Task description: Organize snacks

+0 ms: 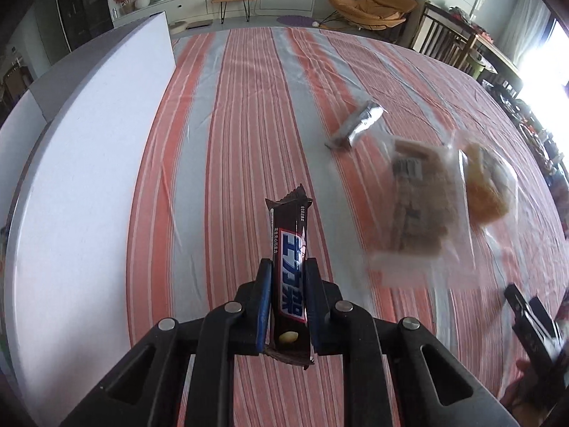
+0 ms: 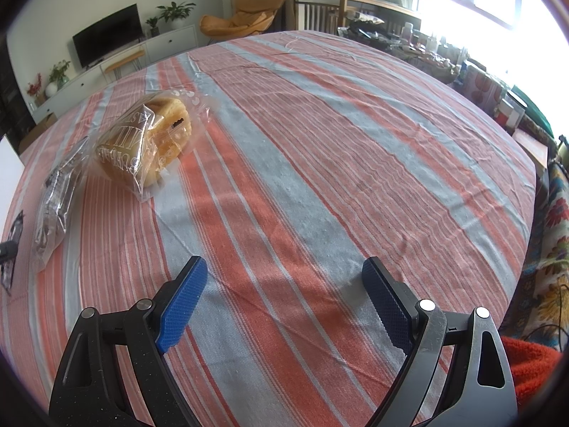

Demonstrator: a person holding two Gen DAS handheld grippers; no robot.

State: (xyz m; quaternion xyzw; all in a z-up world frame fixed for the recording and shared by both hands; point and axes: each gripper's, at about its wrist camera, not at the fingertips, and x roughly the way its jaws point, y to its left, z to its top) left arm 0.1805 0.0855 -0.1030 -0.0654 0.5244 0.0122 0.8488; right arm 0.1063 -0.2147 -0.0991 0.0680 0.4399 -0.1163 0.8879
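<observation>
L tongs clamp choc bar upright over cloth; R tongs wide open, empty (bread bag well apart).

Chocolate bar wrapper carries large white Chinese characters on a blue band, reads as 士力架; small white print along its edge is too fine to read. Clear bread bag has white capital lettering, seen mirrored and creased, not legible. Barcode label on the cracker packet is blurred.
</observation>
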